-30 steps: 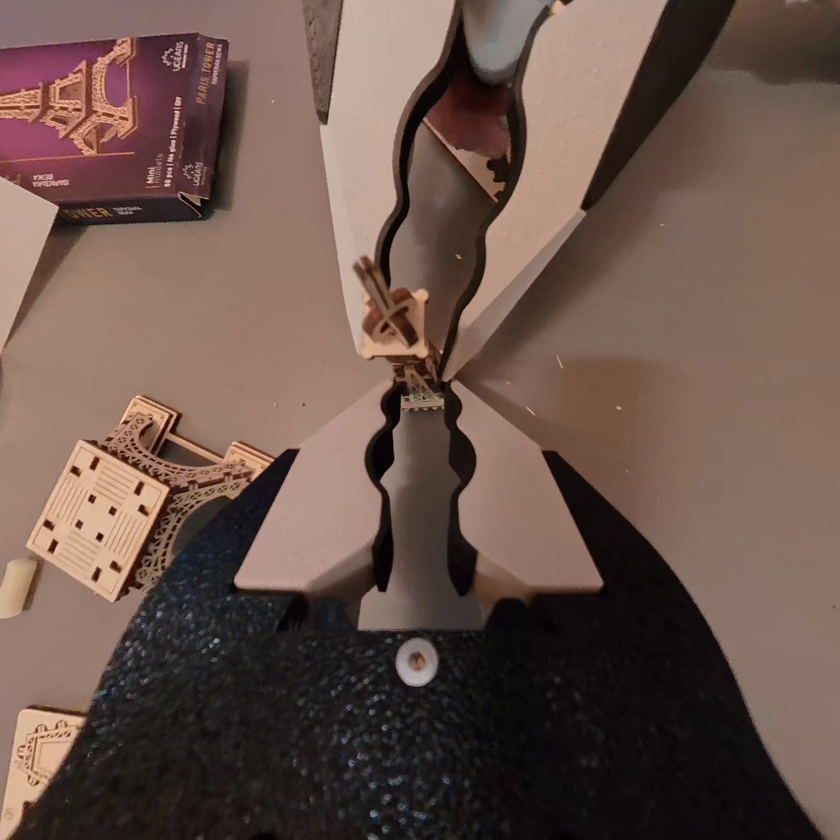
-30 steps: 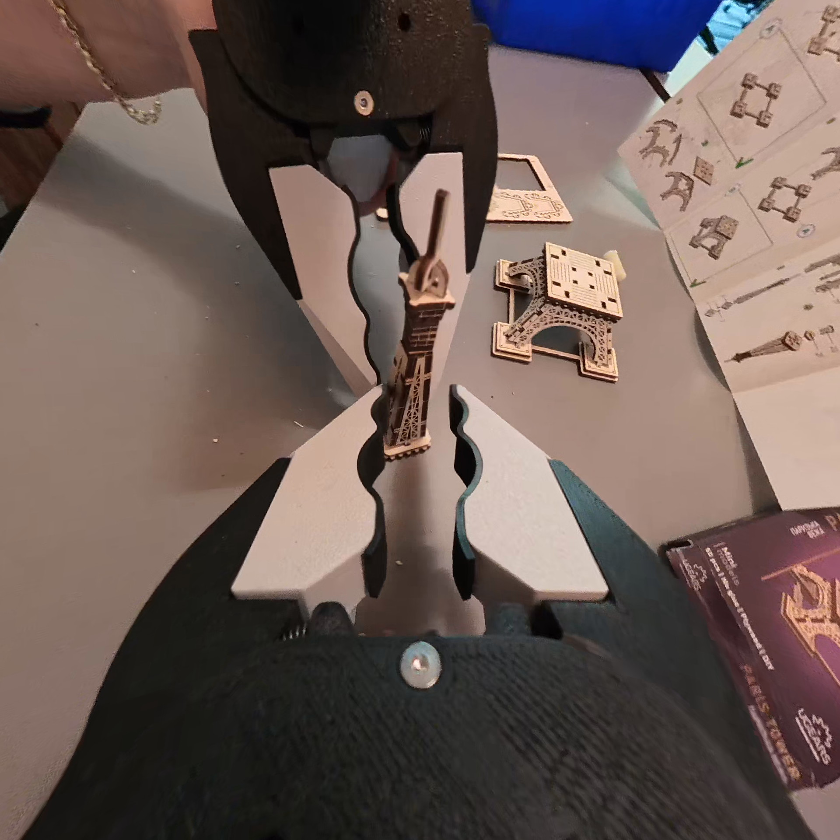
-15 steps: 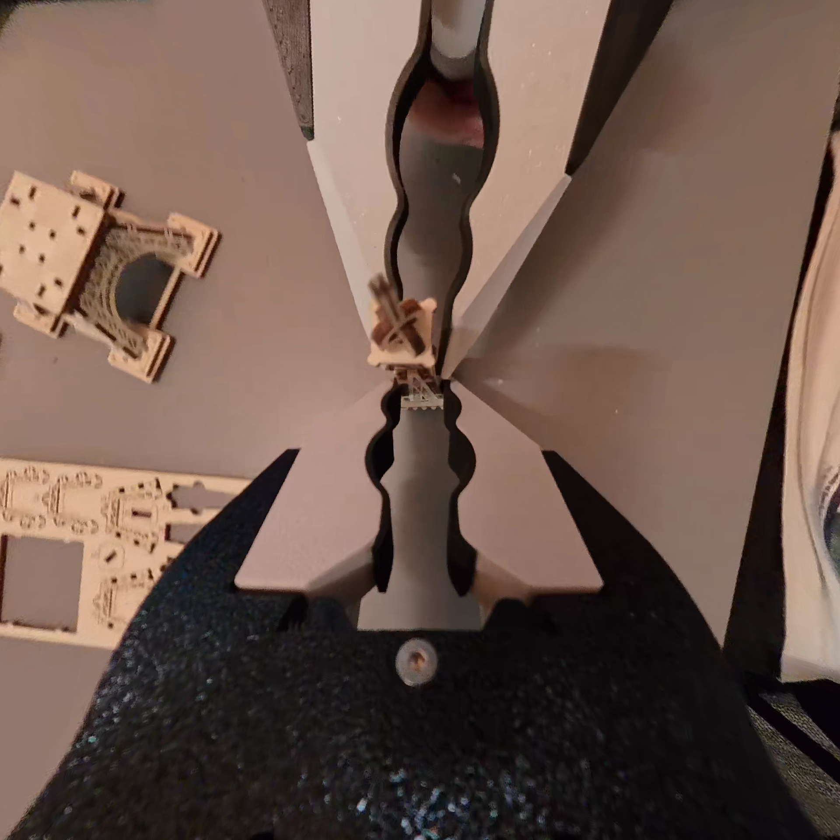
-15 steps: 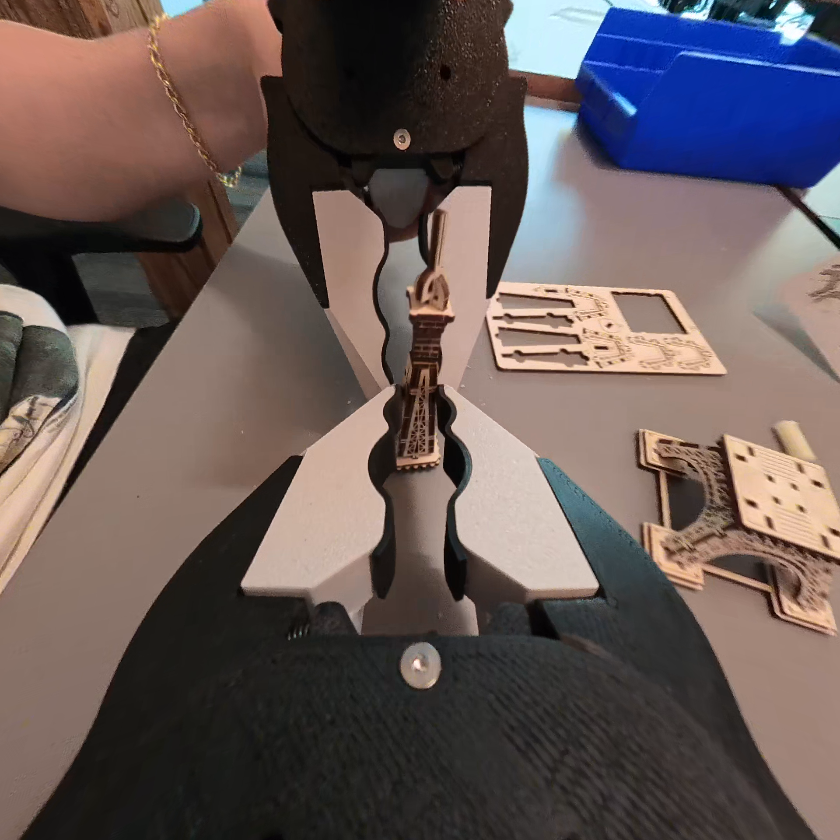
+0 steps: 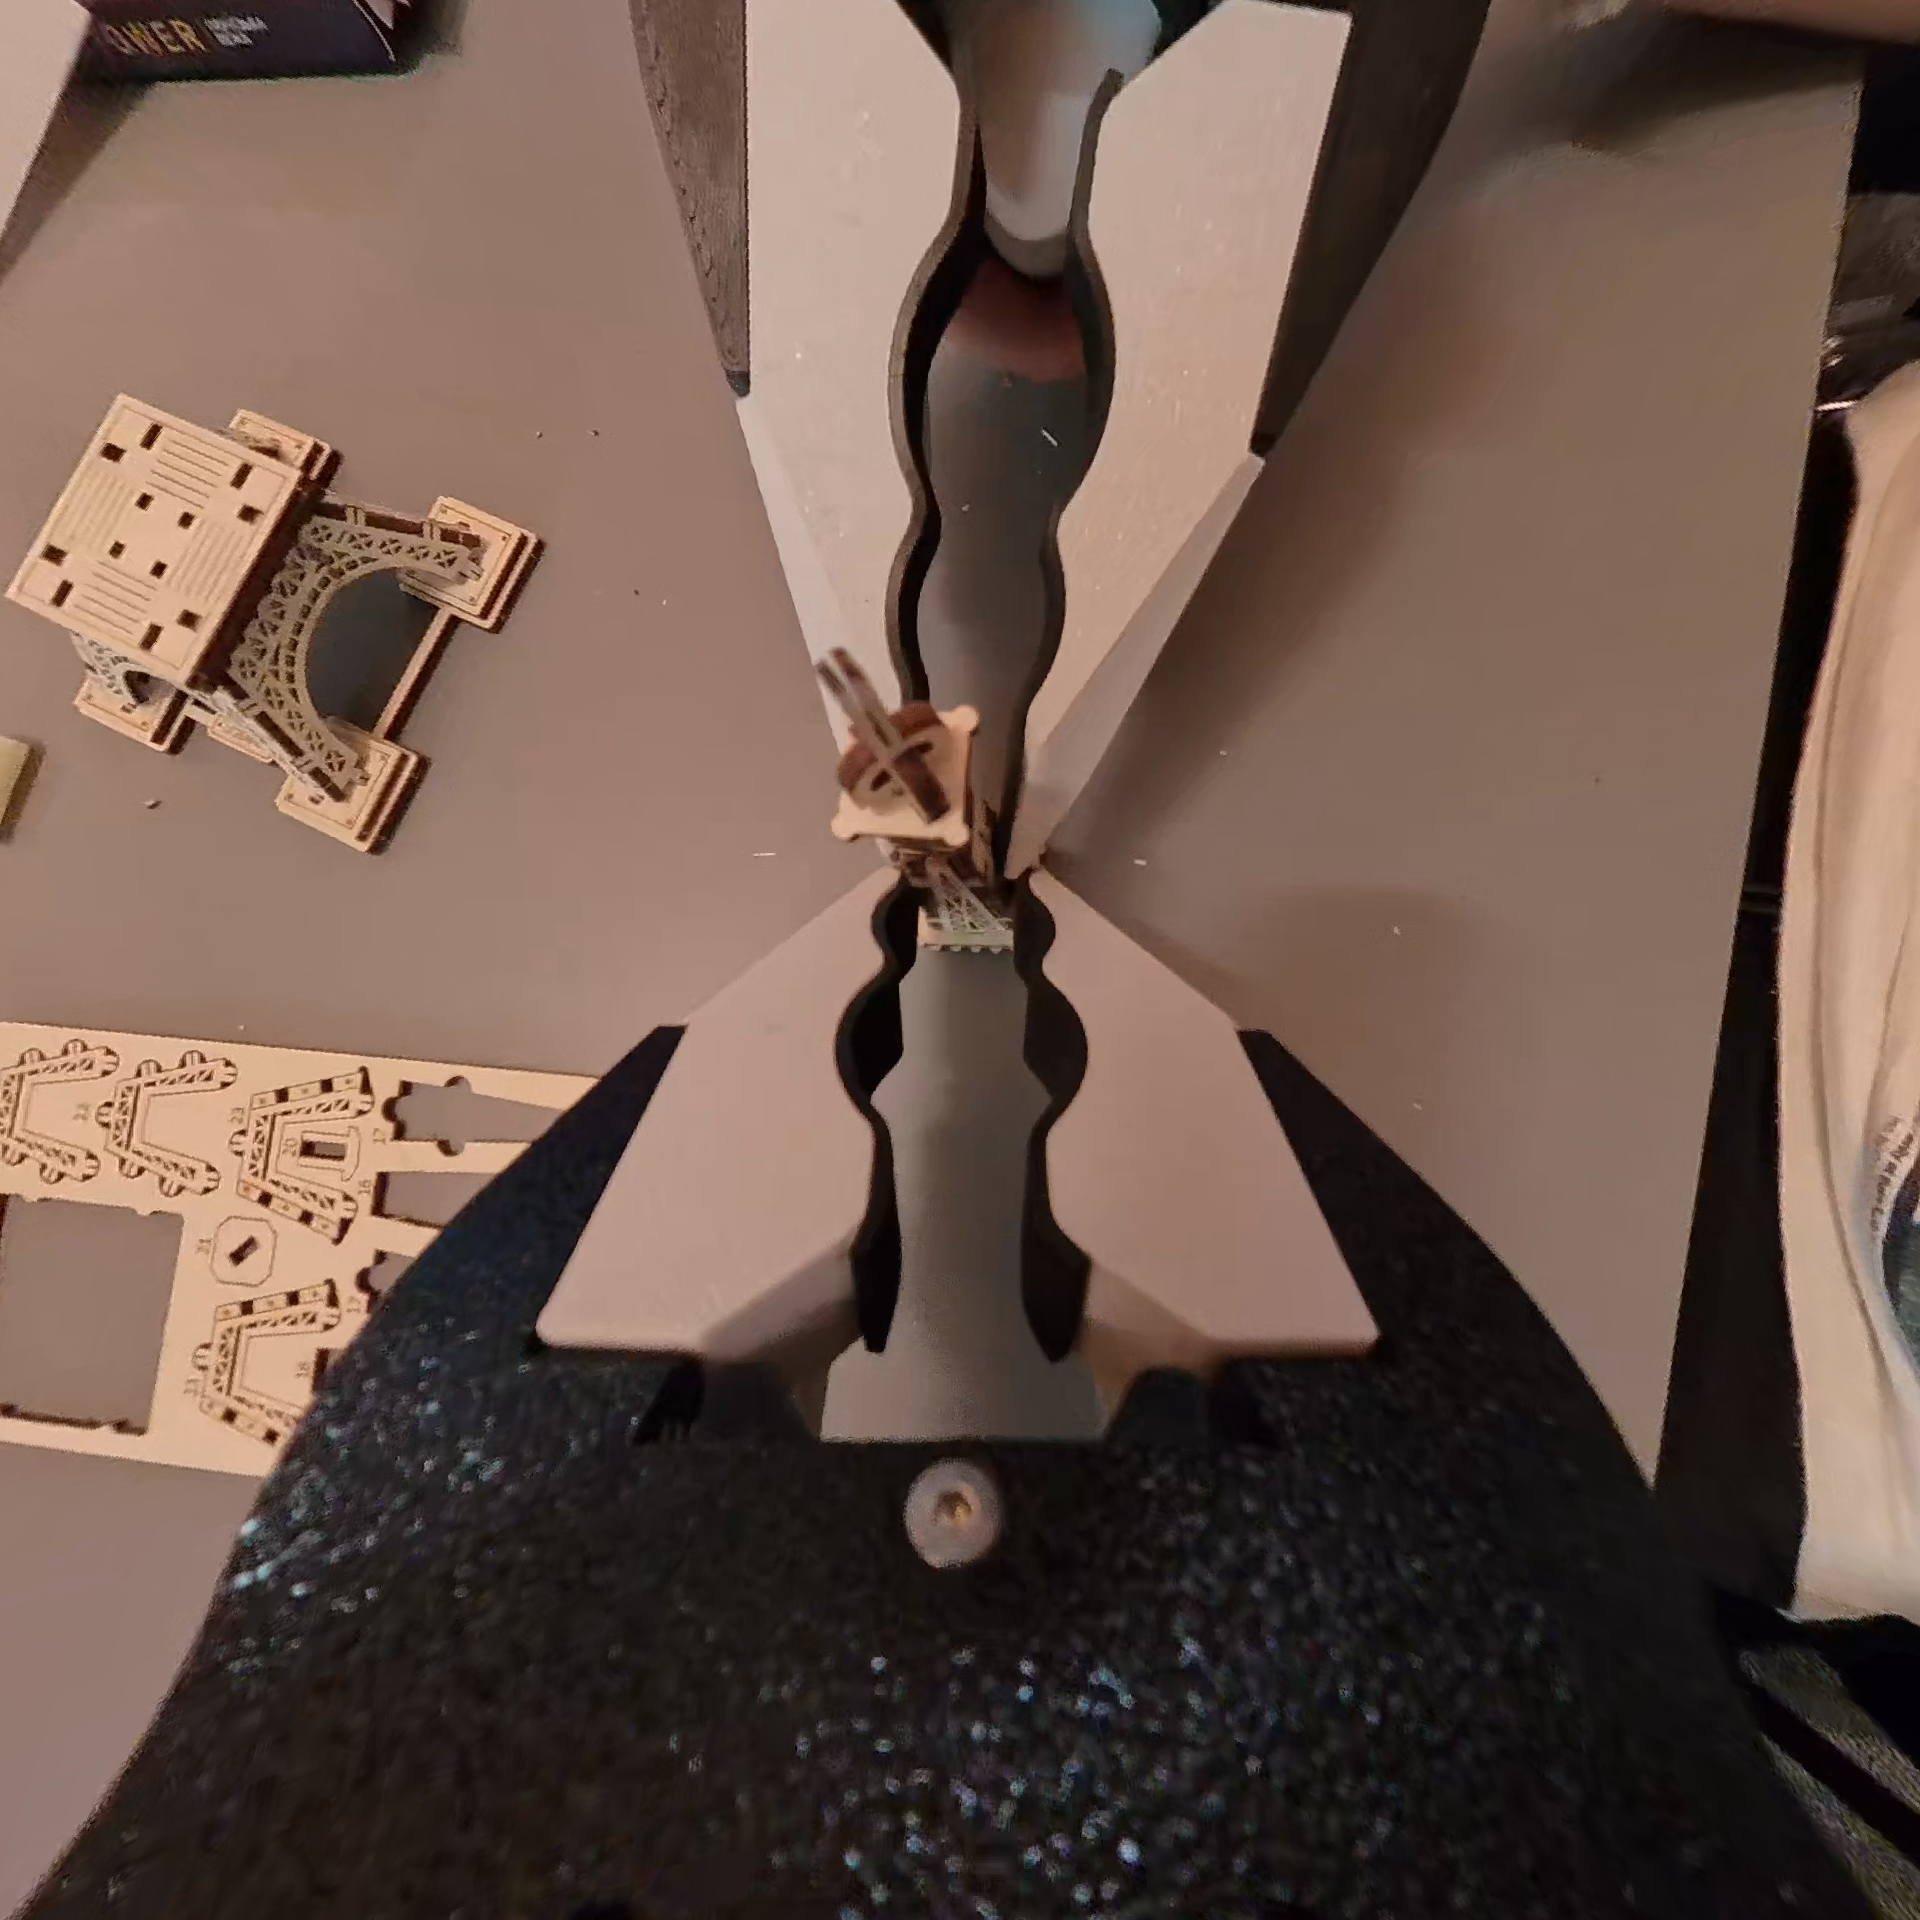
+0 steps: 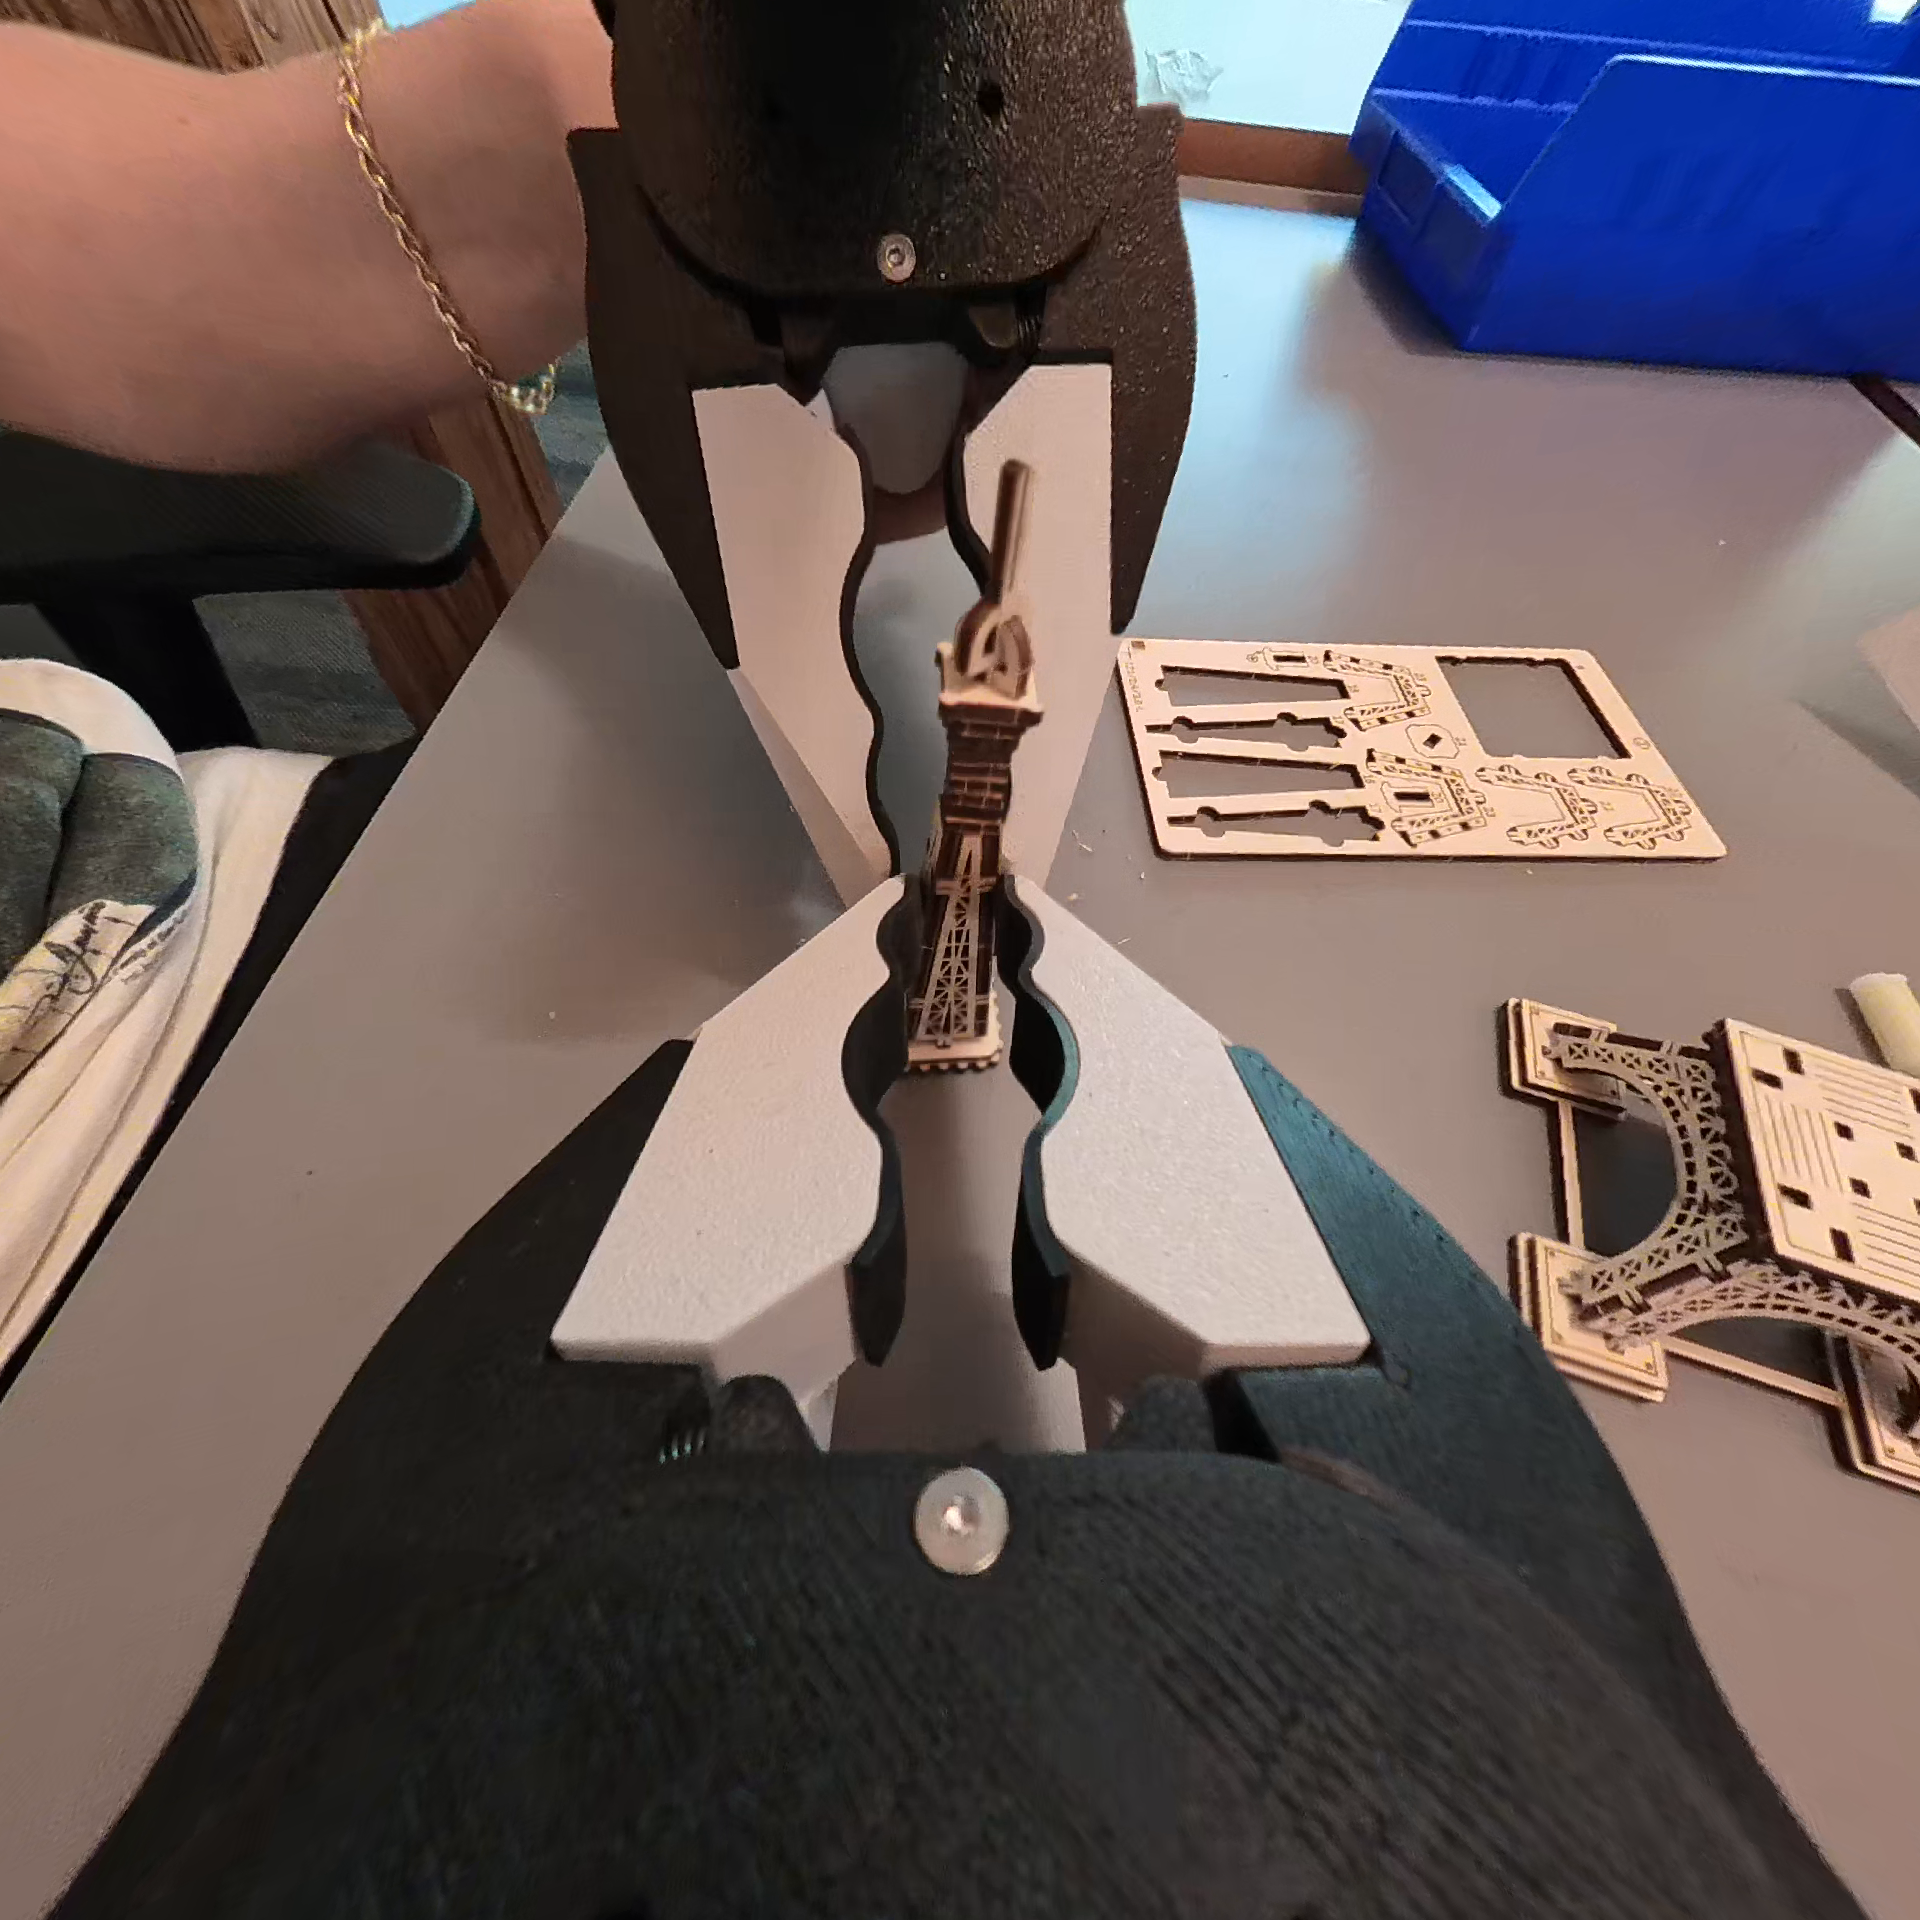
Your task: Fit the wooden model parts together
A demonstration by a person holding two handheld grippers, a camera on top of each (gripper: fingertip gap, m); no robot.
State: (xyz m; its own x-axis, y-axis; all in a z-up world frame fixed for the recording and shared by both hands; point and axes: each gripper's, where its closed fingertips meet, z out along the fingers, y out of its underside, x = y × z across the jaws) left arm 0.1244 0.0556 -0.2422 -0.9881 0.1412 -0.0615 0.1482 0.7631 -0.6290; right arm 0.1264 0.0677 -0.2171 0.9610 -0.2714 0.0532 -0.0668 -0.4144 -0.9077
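A slim wooden tower spire (image 6: 971, 790) stands upright above the grey table (image 6: 468, 1091). My right gripper (image 6: 951, 904) is shut on its lower lattice part. My left gripper (image 5: 958, 888) is shut on the same lower part from the opposite side, tip to tip with the right one. In the left wrist view I look down on the spire's square top platform (image 5: 904, 779), with the right gripper (image 5: 966, 831) reaching in from above. The arched wooden tower base (image 6: 1766, 1216) lies on the table to the right, and in the left wrist view (image 5: 260, 613) it is at upper left.
A flat plywood sheet with punched-out parts (image 6: 1403, 758) lies behind the base. A small cream block (image 6: 1891, 1008) sits beside the base. A blue bin (image 6: 1662, 177) stands far right. A person's arm (image 6: 260, 260) and a chair armrest (image 6: 260, 520) are at the table's left edge. The grippers are tip to tip, or close to it. The left tips stand about 20 cm off the small cream block (image 6: 1891, 1008).
My right gripper was open beside the spire and has shut on it. Both grippers have swung together with the spire; the base and sheet have shifted in both views.
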